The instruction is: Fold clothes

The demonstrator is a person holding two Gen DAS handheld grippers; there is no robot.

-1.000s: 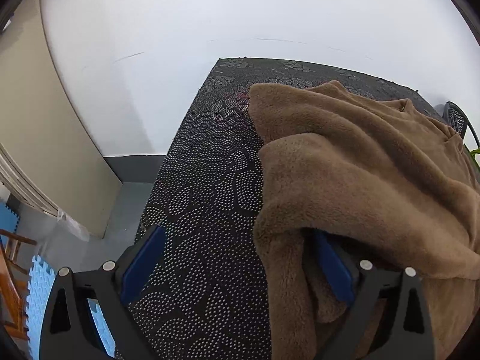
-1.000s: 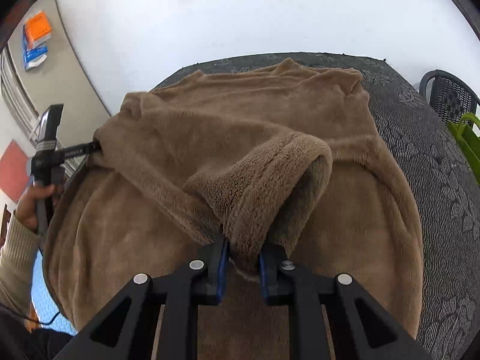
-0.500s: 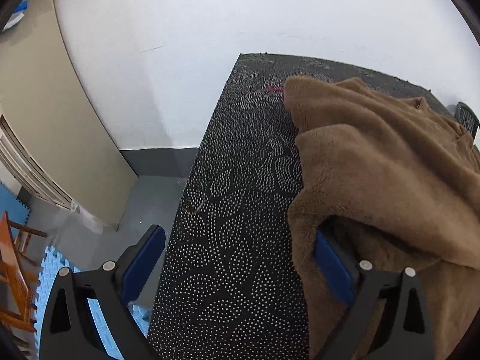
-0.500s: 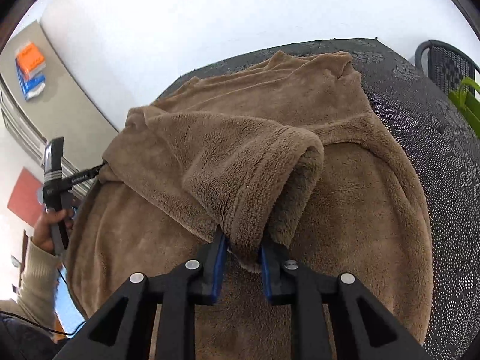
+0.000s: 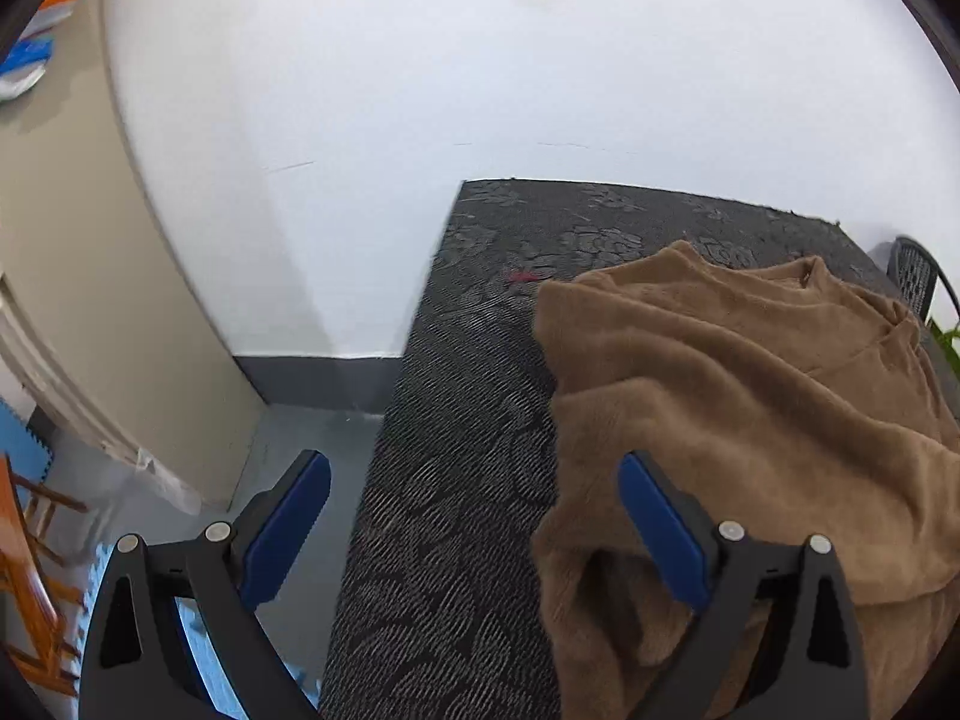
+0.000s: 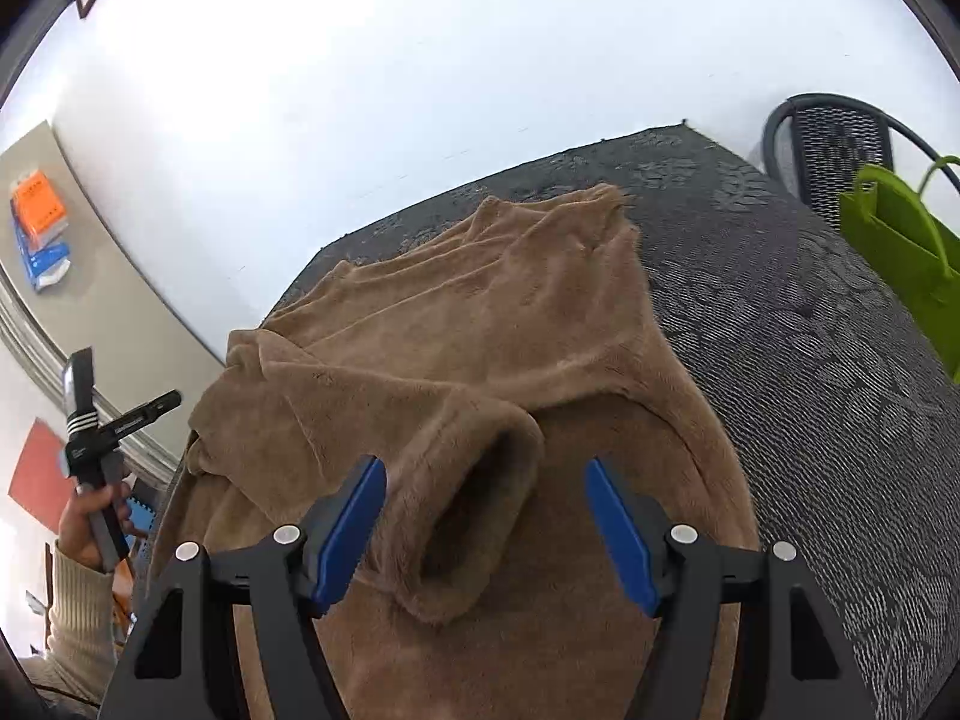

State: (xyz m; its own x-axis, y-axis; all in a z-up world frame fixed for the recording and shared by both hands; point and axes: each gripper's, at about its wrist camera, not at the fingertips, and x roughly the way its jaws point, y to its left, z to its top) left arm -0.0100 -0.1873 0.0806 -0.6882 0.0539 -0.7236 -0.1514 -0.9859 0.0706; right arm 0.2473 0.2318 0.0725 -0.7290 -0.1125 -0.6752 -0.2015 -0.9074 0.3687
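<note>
- The brown fleece top lies spread on the dark patterned tablecloth, its neckline toward the far edge by the white wall, its body running down out of view at the near edge.
- One sleeve is folded across the body, and the sleeve cuff lies with its dark opening facing the right wrist camera.
- The fabric is thick and plush, one even tan colour, with soft ridges across the chest and a rounded roll at the left fold.
- The right gripper has its blue-padded jaws spread wide on either side of the cuff, gripping nothing; the left pad sits just beside the cuff.
- The left gripper is also spread wide, its right finger over the garment's folded left edge and its left finger out over the floor, past the table edge.
- From the right wrist view, a hand in a cream ribbed sleeve holds the left gripper's handle to the left of the table.
- A black mesh chair and a green bag stand beyond the table's right side.
- Orange and blue packets rest on a beige ledge at left; their print is too small to read.
- Blue foam matting and a wooden chair sit on the floor at left.
- White lettering on the left gripper's arm is illegible.
</note>
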